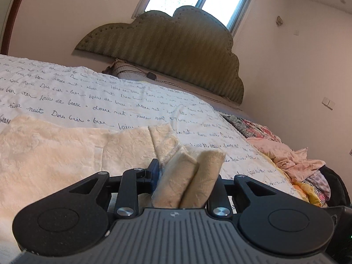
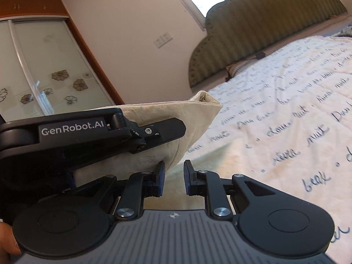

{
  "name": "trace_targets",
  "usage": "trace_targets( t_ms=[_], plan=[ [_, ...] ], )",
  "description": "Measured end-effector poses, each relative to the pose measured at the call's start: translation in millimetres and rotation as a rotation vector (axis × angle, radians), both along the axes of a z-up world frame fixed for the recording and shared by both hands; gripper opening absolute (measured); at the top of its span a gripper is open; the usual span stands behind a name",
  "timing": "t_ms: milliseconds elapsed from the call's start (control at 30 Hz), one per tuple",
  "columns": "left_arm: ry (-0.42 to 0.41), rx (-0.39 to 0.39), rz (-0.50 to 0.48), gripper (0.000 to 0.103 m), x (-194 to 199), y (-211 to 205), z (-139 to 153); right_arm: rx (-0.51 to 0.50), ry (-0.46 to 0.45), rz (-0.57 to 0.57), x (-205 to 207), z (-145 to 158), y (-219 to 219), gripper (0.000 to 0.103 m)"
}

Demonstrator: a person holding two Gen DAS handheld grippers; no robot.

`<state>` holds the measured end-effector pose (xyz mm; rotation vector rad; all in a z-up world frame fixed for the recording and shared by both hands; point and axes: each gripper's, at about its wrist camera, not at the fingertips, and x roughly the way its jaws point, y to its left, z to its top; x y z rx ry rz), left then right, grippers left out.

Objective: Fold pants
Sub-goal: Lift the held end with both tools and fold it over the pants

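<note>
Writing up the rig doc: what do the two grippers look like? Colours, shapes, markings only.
Both alike: left gripper and right gripper have matte black linkage arms with silver pivot screws, round black side discs, and a ribbed grey body bearing a small round emblem. The finger pads are blue. Seen from the right camera, the left gripper's side carries white "GenRobot.AI" lettering. No cables or sleeves show.

The pants [image 1: 66, 145] are cream cloth with a soft, slightly fuzzy, crinkled surface. The left gripper [image 1: 187, 182] is matt black plastic with shiny metal screws and blue pads, perhaps rubber. The bedspread [image 1: 110, 92] is white, lightly puckered cloth with printed writing. The headboard [image 1: 176, 50] is ribbed olive fabric. The wardrobe door [image 2: 44, 66] looks glossy, like frosted glass.
</note>
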<state>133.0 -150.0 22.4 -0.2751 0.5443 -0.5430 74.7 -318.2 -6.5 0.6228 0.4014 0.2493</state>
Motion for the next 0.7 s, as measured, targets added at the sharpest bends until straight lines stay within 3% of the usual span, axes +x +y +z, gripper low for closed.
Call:
trace_targets(
  t_ms=[200,333,367,500,600,700],
  plan=[
    [0.082,0.007,-0.042,0.026,11.8,-14.5,-27.9,-0.052,0.083,-0.047,-8.9,-17.6,-13.7,0.018],
    [0.181,-0.030,-0.077,0.041,25.0,-10.6,-54.7,-0.088,0.124,-0.091,-22.5,-21.6,-30.4,0.021],
    [0.183,-0.034,-0.081,0.040,25.4,-9.4,-56.4,-0.100,0.128,-0.110,-26.0,-22.5,-34.4,0.022],
    [0.170,-0.028,-0.109,0.046,18.4,-3.5,-46.7,-0.122,0.137,-0.176,-35.5,-20.5,-45.0,0.024],
    [0.171,-0.115,-0.150,0.057,11.5,13.1,-28.2,-0.159,0.122,-0.208,-40.4,-14.3,-46.6,0.024],
    [0.105,-0.170,-0.116,0.069,0.5,41.5,-5.8,-0.209,0.084,-0.220,-47.3,-4.5,-40.2,0.024]
  ],
)
